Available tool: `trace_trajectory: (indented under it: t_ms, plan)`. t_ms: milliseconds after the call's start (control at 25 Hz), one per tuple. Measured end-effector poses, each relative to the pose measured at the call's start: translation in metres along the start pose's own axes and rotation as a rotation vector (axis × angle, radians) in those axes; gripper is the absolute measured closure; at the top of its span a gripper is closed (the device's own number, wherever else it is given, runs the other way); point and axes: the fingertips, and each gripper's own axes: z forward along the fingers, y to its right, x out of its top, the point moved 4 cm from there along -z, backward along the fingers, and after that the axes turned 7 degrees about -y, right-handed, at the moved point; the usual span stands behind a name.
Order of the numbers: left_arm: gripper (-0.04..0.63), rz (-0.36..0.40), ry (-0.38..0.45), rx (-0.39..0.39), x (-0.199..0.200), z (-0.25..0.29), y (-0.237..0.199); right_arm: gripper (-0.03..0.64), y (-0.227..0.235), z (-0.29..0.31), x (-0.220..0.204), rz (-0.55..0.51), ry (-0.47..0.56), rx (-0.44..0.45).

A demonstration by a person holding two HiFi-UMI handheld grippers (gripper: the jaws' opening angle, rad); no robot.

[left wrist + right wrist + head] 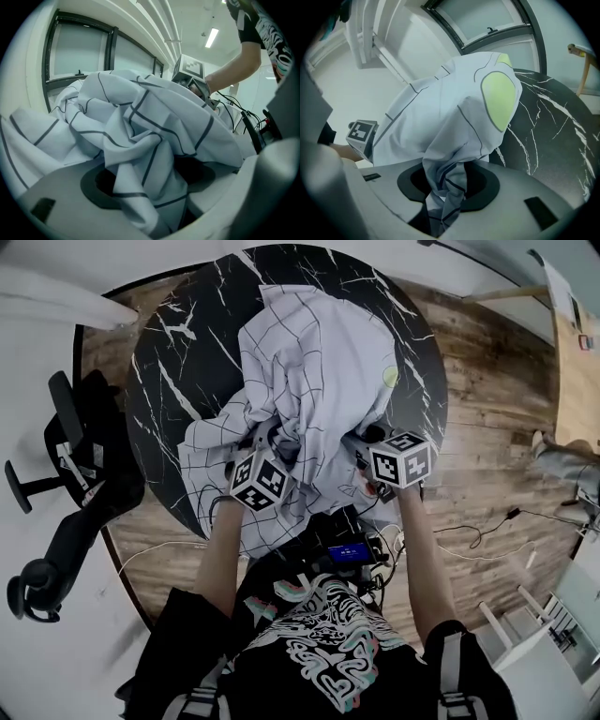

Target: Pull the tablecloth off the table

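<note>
At the near edge of the black marble table (164,381), the checked tablecloth (319,352) lies bunched (marble bare left and right). Your right gripper (446,187) pinches a twisted fold. Your left gripper (150,187) stands spread, with cloth loose between its jaws. You're mid-gather, I judge: clamp the left, then pull both toward yourself.

We read office-type room — black swivel chair (89,507), ceiling strip light (212,37), tall windows (77,49), cable (512,515) trailing over wood floor (487,427) beside us.
</note>
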Motion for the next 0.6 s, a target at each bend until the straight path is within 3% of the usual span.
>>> trace_trajectory:
  t_ms: [160,600]
  plan:
    - [0.235,-0.009,0.015,0.038,0.004,0.003,0.002,0.505,0.0,0.003,0.0,-0.019,0.002,-0.049]
    - [0.31,-0.063,0.129,0.022,0.017,0.003,0.012,0.525,-0.006,0.002,-0.001,-0.006,0.055,-0.029]
